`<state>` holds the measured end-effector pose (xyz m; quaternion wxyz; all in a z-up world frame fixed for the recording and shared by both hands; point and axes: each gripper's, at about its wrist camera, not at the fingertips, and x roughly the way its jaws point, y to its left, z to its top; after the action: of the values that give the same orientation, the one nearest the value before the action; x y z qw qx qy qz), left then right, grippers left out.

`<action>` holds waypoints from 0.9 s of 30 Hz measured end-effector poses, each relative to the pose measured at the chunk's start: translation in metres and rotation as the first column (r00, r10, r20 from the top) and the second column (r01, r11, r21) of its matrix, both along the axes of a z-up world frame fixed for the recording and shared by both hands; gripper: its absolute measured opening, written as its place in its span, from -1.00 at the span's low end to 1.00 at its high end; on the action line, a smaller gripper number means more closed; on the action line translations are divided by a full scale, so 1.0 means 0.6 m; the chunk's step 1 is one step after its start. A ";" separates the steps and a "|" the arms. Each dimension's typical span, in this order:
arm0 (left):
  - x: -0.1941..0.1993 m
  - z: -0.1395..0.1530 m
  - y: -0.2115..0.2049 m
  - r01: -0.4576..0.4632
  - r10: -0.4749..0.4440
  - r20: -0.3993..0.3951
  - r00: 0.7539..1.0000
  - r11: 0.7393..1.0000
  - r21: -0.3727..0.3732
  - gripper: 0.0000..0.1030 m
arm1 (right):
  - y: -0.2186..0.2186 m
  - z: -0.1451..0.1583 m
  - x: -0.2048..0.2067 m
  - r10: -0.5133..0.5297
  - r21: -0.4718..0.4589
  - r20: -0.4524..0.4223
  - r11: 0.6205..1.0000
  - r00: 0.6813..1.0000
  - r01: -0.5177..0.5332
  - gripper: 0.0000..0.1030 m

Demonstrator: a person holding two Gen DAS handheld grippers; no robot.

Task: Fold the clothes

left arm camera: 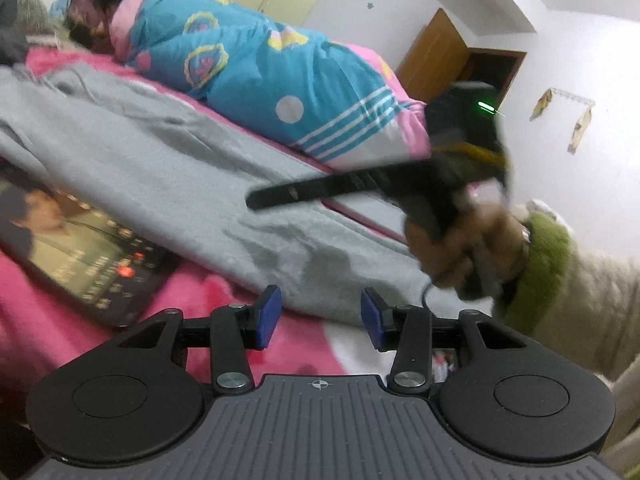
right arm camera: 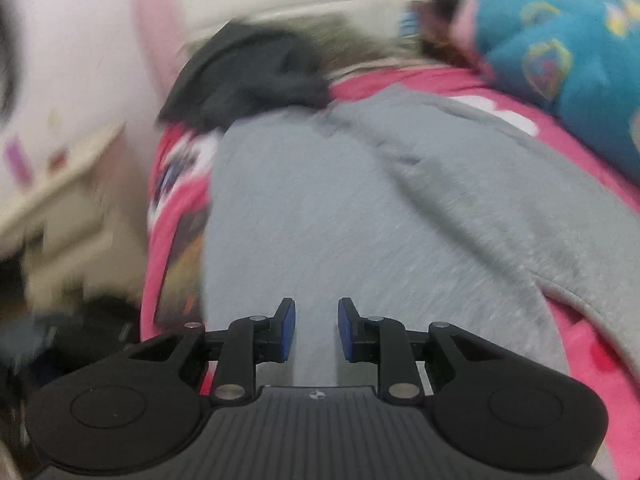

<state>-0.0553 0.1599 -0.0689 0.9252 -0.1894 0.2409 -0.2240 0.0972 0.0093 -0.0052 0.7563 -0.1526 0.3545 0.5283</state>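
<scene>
A light grey fleece garment (left arm camera: pixel 168 160) lies spread out on a pink bed cover (left arm camera: pixel 224 300). My left gripper (left arm camera: pixel 320 320) hovers open just short of the garment's near hem, with nothing between its blue pads. In the left wrist view a hand (left arm camera: pixel 464 248) in a green-cuffed sleeve holds my right gripper (left arm camera: pixel 252 200) above the cloth, its fingers seen side-on. In the right wrist view, that gripper (right arm camera: pixel 316 330) stands open over the grey garment (right arm camera: pixel 360 208), with only cloth showing beyond the gap. Both views are motion-blurred.
A tablet (left arm camera: pixel 80 256) with a lit screen lies on the bed to the left of the garment. A person lies under a blue patterned quilt (left arm camera: pixel 256 64) along the far side. Dark clothes (right arm camera: pixel 248 76) are heaped at the head end. The bed edge and a pale shelf (right arm camera: pixel 60 184) are to the left.
</scene>
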 end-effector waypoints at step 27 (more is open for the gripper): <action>0.058 0.023 0.324 -0.807 0.783 -0.197 0.590 0.561 -0.184 -0.01 | 0.172 -0.021 0.088 -0.022 0.139 -0.094 0.990 0.995 0.035 -0.53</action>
<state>-0.0203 0.3543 -0.0552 0.8819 -0.4042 0.1414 0.1973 0.1498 0.1124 -0.0176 0.7554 -0.0693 0.3529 0.5477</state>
